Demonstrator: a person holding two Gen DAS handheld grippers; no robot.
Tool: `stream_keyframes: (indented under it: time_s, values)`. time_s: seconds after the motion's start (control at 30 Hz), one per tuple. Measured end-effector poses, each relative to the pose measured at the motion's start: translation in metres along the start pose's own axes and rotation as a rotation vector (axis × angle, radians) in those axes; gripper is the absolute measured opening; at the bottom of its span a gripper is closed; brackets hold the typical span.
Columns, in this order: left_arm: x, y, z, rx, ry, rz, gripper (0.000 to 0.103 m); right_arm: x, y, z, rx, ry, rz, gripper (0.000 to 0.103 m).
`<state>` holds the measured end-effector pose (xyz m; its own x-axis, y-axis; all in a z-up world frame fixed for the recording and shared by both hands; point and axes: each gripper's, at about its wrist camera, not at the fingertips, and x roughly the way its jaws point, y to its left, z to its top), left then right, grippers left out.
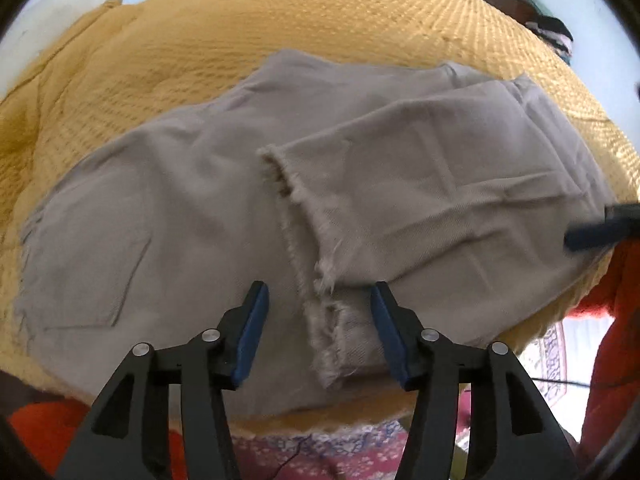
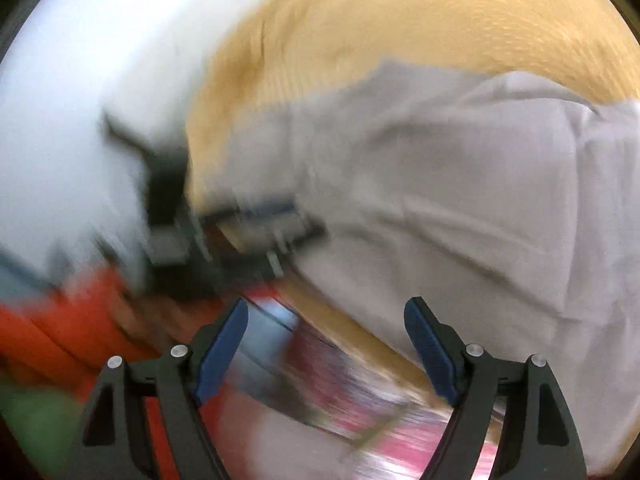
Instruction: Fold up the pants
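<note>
Beige pants (image 1: 400, 168) lie on a mustard bedspread (image 1: 280, 20), the legs folded back over the seat. Their frayed hem (image 1: 304, 216) runs down the middle, and a back pocket (image 1: 92, 280) shows at the left. My left gripper (image 1: 319, 292) points down at the near end of the hem. It is open, with the hem lying between its blue pads and not pinched. One blue-padded finger (image 1: 600, 232) of my right gripper shows at the right edge. In the blurred right wrist view my right gripper (image 2: 326, 304) is open and empty over the bed's edge, beside the pants (image 2: 440, 180).
A red patterned rug (image 1: 340, 452) covers the floor below the bed's near edge. A person's red sleeve (image 1: 616, 300) is at the right. A white pillow (image 1: 52, 12) lies at the back left. Dark furniture with clothes (image 1: 520, 4) stands at the back right.
</note>
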<state>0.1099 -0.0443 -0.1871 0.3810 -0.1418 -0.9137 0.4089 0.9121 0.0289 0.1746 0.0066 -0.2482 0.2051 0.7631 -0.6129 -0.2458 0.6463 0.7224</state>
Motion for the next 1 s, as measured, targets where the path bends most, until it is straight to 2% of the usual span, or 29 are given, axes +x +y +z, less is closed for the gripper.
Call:
stream_keyframes:
  time_s: [0.07,0.1,0.13,0.17,0.2,0.27,0.33,0.37,0.43,0.5,0.57,0.6,0.63,0.67,0.7,0.77,0.8,0.83,0.87,0.93,1.0]
  values:
    - [0.003,0.0,-0.004,-0.005,0.007,0.003,0.06,0.0,-0.016,0.021,0.143,-0.036,0.115,0.081]
    - [0.004,-0.001,-0.006,-0.009,0.011,0.001,0.06,0.009,-0.023,0.031,0.188,-0.017,0.143,0.081]
    - [0.005,0.0,-0.007,-0.015,0.015,-0.002,0.061,0.027,-0.032,0.041,0.24,0.047,0.167,0.081]
    - [0.006,0.001,-0.007,-0.018,0.017,-0.005,0.061,0.047,-0.044,0.052,0.283,0.115,0.133,0.076]
    - [0.009,0.002,-0.008,-0.019,0.021,-0.002,0.061,0.056,-0.053,0.061,0.295,0.12,0.065,0.07]
    - [0.007,0.007,-0.015,-0.023,0.024,0.002,0.063,0.06,-0.064,0.082,0.307,0.063,0.031,0.067]
    - [0.006,0.009,-0.018,-0.031,0.026,-0.001,0.065,0.043,-0.057,0.097,0.275,-0.049,-0.044,0.068]
    - [0.006,0.011,-0.018,-0.033,0.027,-0.004,0.065,0.035,-0.054,0.099,0.269,-0.068,-0.048,0.07]
    - [0.008,0.011,-0.015,-0.04,0.029,-0.011,0.067,0.016,-0.044,0.097,0.264,-0.088,0.022,0.074]
    - [0.009,0.012,-0.014,-0.038,0.03,-0.012,0.067,-0.003,-0.038,0.084,0.245,-0.043,0.041,0.076]
    - [0.009,0.011,-0.014,-0.035,0.03,-0.011,0.067,-0.016,-0.047,0.064,0.232,0.017,-0.007,0.078]
    - [0.009,0.01,-0.014,-0.036,0.032,-0.011,0.067,-0.022,-0.061,0.051,0.244,0.051,-0.068,0.077]
    - [0.01,0.011,-0.014,-0.037,0.034,-0.016,0.067,-0.027,-0.072,0.041,0.267,0.065,-0.122,0.067]
    - [0.01,0.011,-0.013,-0.037,0.038,-0.017,0.067,-0.041,-0.093,0.029,0.316,0.041,-0.11,0.044]
    - [0.01,0.011,-0.012,-0.036,0.038,-0.016,0.068,-0.058,-0.111,0.017,0.393,0.0,-0.097,0.036]
    - [0.011,0.011,-0.011,-0.036,0.041,-0.011,0.068,-0.092,-0.119,0.008,0.445,-0.082,-0.202,0.039]
    - [0.012,0.011,-0.011,-0.037,0.044,-0.009,0.068,-0.105,-0.112,0.01,0.422,-0.114,-0.242,0.043]
    - [0.012,0.012,-0.01,-0.038,0.047,-0.008,0.068,-0.115,-0.101,0.014,0.377,-0.143,-0.268,0.051]
    - [0.012,0.011,-0.01,-0.038,0.05,-0.007,0.068,-0.12,-0.09,0.017,0.338,-0.153,-0.273,0.055]
    - [0.007,0.012,-0.006,-0.046,0.053,-0.001,0.066,-0.121,-0.073,0.03,0.278,-0.139,-0.266,0.055]
    - [-0.008,0.013,-0.002,-0.07,0.014,0.01,0.057,-0.101,-0.056,0.048,0.218,-0.093,-0.242,0.055]
